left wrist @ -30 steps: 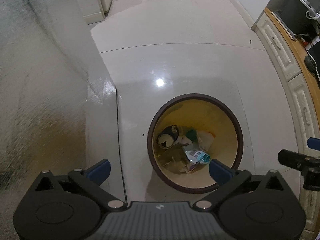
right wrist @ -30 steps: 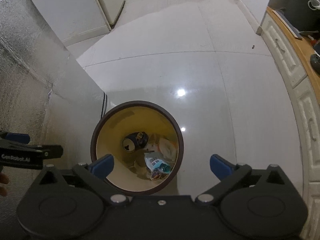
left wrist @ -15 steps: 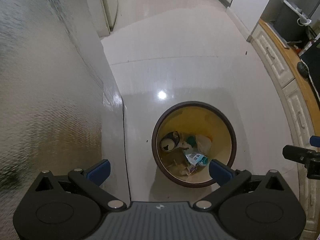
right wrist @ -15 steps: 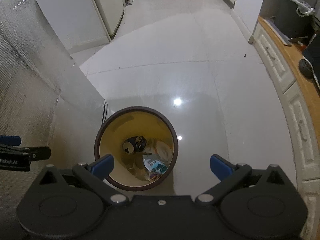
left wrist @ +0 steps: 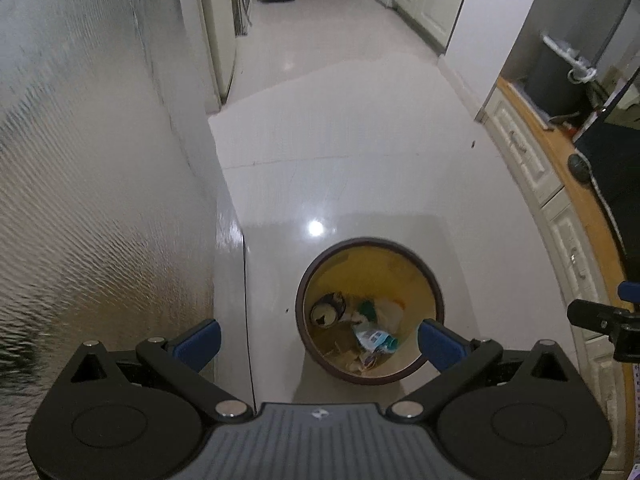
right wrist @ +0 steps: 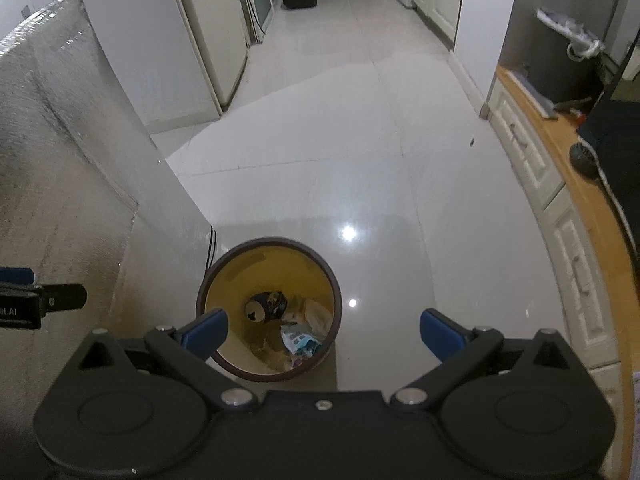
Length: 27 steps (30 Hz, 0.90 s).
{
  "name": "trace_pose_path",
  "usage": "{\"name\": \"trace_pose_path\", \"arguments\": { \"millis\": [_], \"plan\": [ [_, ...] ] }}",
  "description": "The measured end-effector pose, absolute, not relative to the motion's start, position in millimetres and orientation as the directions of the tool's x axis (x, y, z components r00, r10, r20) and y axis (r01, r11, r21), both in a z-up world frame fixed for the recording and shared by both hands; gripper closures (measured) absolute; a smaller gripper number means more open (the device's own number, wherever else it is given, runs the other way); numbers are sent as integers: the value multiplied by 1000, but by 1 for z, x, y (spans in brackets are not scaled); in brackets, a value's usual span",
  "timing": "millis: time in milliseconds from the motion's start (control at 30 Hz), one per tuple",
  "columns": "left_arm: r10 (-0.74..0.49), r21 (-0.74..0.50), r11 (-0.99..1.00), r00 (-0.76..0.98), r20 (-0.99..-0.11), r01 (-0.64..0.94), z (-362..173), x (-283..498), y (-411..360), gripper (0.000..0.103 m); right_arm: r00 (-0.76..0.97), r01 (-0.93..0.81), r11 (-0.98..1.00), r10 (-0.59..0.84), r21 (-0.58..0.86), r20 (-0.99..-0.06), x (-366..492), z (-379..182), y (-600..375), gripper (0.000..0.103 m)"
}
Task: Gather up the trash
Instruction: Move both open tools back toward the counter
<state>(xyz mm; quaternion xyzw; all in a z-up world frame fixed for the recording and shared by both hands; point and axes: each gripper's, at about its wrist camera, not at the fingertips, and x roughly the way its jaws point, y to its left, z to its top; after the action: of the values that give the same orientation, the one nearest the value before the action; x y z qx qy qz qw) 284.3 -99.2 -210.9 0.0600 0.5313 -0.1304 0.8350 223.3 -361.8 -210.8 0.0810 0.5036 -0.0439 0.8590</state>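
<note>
A round brown bin with a yellow inside [left wrist: 430, 272] stands on the white tiled floor below both grippers; it also shows in the right wrist view [right wrist: 328, 276]. In it lie a crushed dark can [left wrist: 326, 311], a blue-and-white wrapper [left wrist: 374, 338] and crumpled paper [left wrist: 386, 310]; the can [right wrist: 264, 307] and wrapper [right wrist: 298, 340] show in the right view too. My left gripper [left wrist: 318, 342] is open and empty, high above the bin. My right gripper [right wrist: 324, 332] is open and empty, also high above it.
A silvery textured panel [left wrist: 80, 200] rises close on the left. A white cabinet with drawers and a wooden top [left wrist: 560, 208] runs along the right. A hallway [right wrist: 352, 40] leads away ahead. The other gripper's tip [left wrist: 600, 320] shows at the right edge.
Both grippers have risen and tilted up; the bin looks smaller and lower in each view, and more of the hallway shows. Jaws stayed open.
</note>
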Motion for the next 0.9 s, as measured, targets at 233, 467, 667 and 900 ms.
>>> {"name": "trace_pose_path", "arguments": {
  "millis": [233,467,667,900],
  "plan": [
    [-189,-38,951,479,-857,307,-178,268,-99,0,564,142,987,-19,74,-826,207,-179,-356,0],
    [-214,-42,948,536,-817,314,-150,253,-97,0,632,131,990,-41,54,-774,192,-143,-357,0],
    [-239,-46,944,586,-774,325,-117,243,-97,0,687,127,991,-58,41,-724,180,-109,-359,0],
    [-252,-32,945,661,-707,325,-64,227,-89,0,751,109,993,-57,38,-658,169,-68,-355,0]
  ]
}}
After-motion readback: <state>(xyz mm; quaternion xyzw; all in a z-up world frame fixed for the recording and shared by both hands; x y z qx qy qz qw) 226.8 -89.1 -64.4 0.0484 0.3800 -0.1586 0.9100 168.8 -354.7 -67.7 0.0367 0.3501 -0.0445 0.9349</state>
